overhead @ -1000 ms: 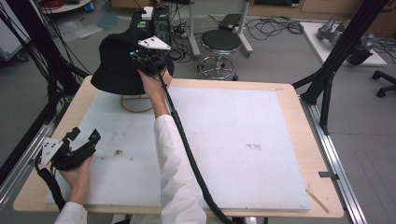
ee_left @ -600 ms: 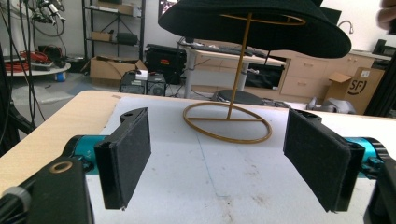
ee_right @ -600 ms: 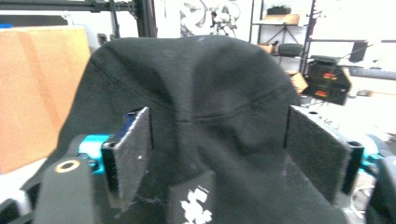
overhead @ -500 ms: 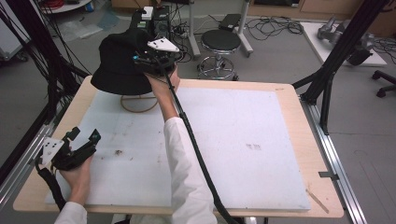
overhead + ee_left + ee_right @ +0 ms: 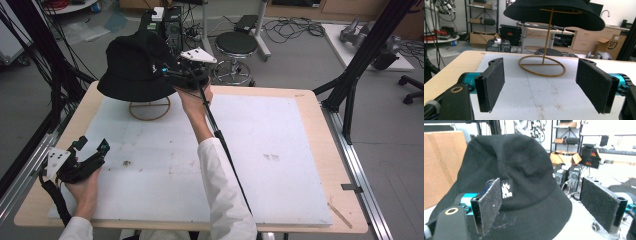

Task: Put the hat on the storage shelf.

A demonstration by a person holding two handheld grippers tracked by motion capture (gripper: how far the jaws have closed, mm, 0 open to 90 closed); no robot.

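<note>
A black bucket hat (image 5: 134,67) hangs on a thin gold wire stand (image 5: 149,108) at the table's far left. My right gripper (image 5: 172,76) is raised beside the hat's right brim, jaws open and apart from the fabric. In the right gripper view the hat (image 5: 519,185) with its small white label sits close between the open pads (image 5: 489,205). My left gripper (image 5: 92,152) rests open near the table's front left corner. The left gripper view looks between its open pads (image 5: 491,82) at the stand's ring base (image 5: 542,66) and the hat's underside (image 5: 554,11).
A white mat (image 5: 270,165) covers most of the wooden table (image 5: 315,107). Black frame posts (image 5: 360,65) stand at the table's left and right. A stool (image 5: 235,47), cables and boxes lie on the floor beyond the far edge.
My right gripper has risen a little and shifted right beside the hat's brim. The left gripper has stayed in place.
</note>
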